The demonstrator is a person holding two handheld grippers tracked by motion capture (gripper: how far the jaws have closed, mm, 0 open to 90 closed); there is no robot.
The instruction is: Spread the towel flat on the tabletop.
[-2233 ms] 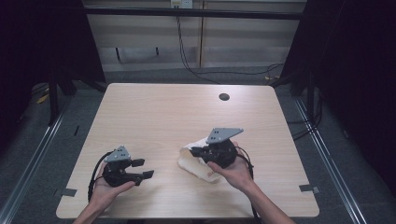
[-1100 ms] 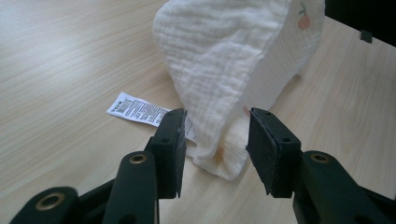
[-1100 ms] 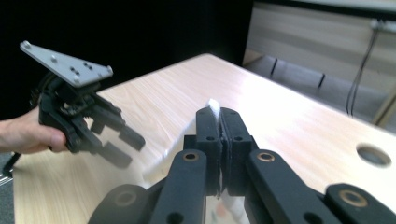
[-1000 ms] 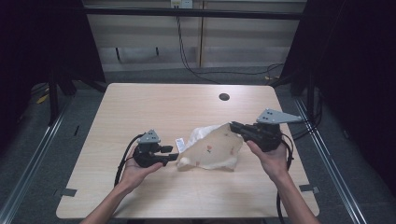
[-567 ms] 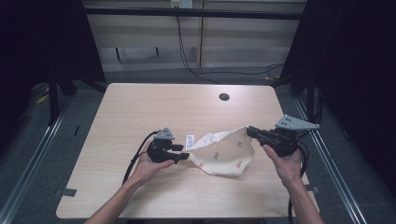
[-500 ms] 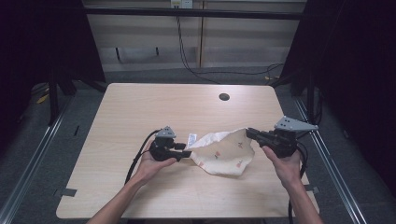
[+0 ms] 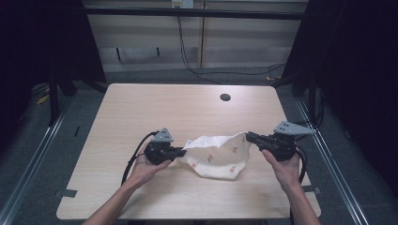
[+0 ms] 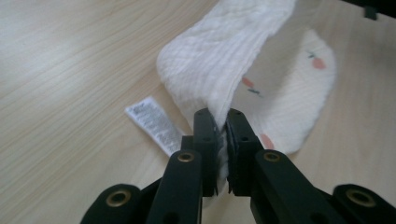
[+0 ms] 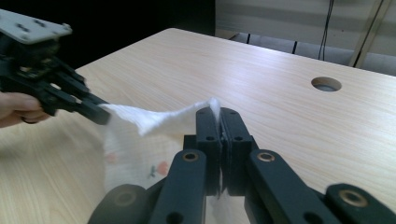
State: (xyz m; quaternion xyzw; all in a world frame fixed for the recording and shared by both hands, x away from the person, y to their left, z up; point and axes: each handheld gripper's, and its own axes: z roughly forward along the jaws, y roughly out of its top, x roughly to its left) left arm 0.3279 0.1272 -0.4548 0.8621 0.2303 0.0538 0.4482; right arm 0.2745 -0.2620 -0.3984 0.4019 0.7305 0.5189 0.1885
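Two hand-held grippers (image 7: pixel 180 151) (image 7: pixel 250 137) pinch one cloth (image 7: pixel 216 156) (white, printed).

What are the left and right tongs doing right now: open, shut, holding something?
Left tongs: shut on one edge of the white cloth.
Right tongs: shut on the cloth's opposite edge, the cloth lifted between the two.

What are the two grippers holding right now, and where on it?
Both hold the white cloth: the left gripper pinches its left edge, the right gripper its opposite upper corner, so it hangs between them.
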